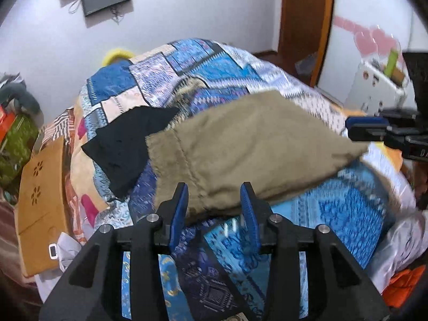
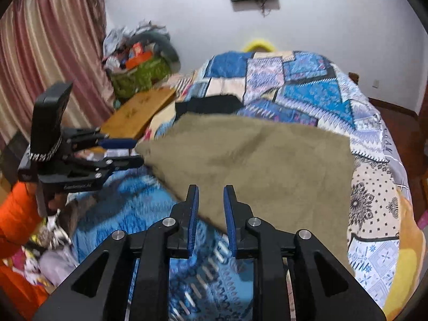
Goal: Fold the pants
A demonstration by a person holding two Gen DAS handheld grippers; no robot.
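Note:
The khaki pants (image 1: 248, 149) lie spread on the patterned bed quilt (image 1: 203, 67), and they also show in the right wrist view (image 2: 267, 160). My left gripper (image 1: 214, 208) is open, its blue pads either side of the near cloth edge. In the right wrist view it (image 2: 133, 152) sits at the left corner of the pants, jaws apart. My right gripper (image 2: 211, 214) is open at the near edge of the pants, fingers not closed on cloth. It shows at the right in the left wrist view (image 1: 355, 128), by the pants' right corner.
A black garment (image 1: 128, 144) lies on the quilt left of the pants. A wooden board (image 1: 40, 203) leans at the bed's left side. Bags and clutter (image 2: 139, 64) pile by the curtain. A door frame (image 1: 302, 21) stands at the far right.

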